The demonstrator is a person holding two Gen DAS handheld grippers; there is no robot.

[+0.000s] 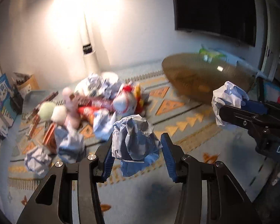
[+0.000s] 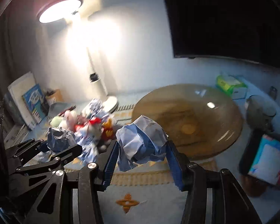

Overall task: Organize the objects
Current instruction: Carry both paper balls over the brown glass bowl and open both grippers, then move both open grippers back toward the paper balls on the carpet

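Observation:
My left gripper (image 1: pixel 137 147) is shut on a crumpled blue-white paper ball (image 1: pixel 135 141) and holds it above the rug. My right gripper (image 2: pixel 141 147) is shut on another crumpled paper ball (image 2: pixel 141 140). In the left wrist view the right gripper (image 1: pixel 231 108) with its ball (image 1: pixel 227 100) shows at the right. In the right wrist view the left gripper (image 2: pixel 54 145) with its ball (image 2: pixel 59 138) shows at the left. A blurred pile of plush toys, snack bags and more paper balls (image 1: pixel 102 100) lies on the rug; it also shows in the right wrist view (image 2: pixel 91 125).
A round brown glass table (image 1: pixel 205 76) stands at the right, also seen in the right wrist view (image 2: pixel 188 123). A lit floor lamp (image 2: pixel 99 80) stands behind the pile. Books (image 1: pixel 1 97) and a box lean at the left wall. A green-white box (image 2: pixel 231 85) sits by the far wall.

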